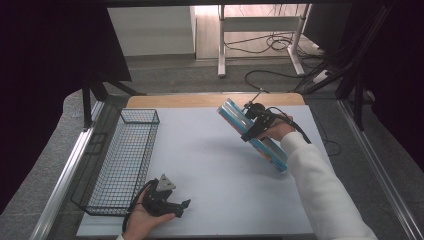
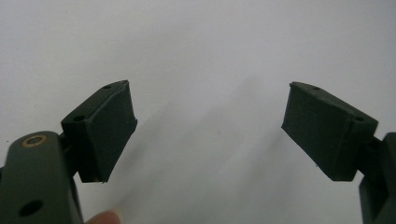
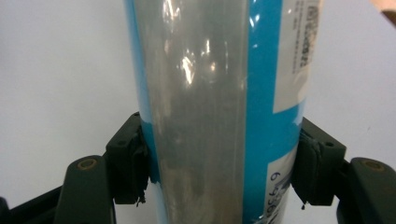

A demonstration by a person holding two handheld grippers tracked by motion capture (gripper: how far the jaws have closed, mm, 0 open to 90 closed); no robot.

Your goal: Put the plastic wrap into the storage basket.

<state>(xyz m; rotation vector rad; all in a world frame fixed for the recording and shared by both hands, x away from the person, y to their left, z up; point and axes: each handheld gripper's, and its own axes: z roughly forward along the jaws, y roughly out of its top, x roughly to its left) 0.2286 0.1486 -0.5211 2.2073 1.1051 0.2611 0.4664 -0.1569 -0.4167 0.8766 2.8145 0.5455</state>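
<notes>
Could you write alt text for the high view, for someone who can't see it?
A person's right gripper clamps a long blue and silver packet above a white table. The left gripper rests open near an empty wire basket.

A black wire basket (image 1: 120,162) lay along the left edge of the white table (image 1: 210,170), while cables (image 1: 280,45) sprawled on the floor beyond its far edge.

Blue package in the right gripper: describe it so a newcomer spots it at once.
Start at the white table; the black wire basket sits along its left edge. On the opposite side, the right gripper is clamped around a long blue package wrapped in shiny clear film. It is the scene's one brightly coloured item, bearing white printed labels.
</notes>
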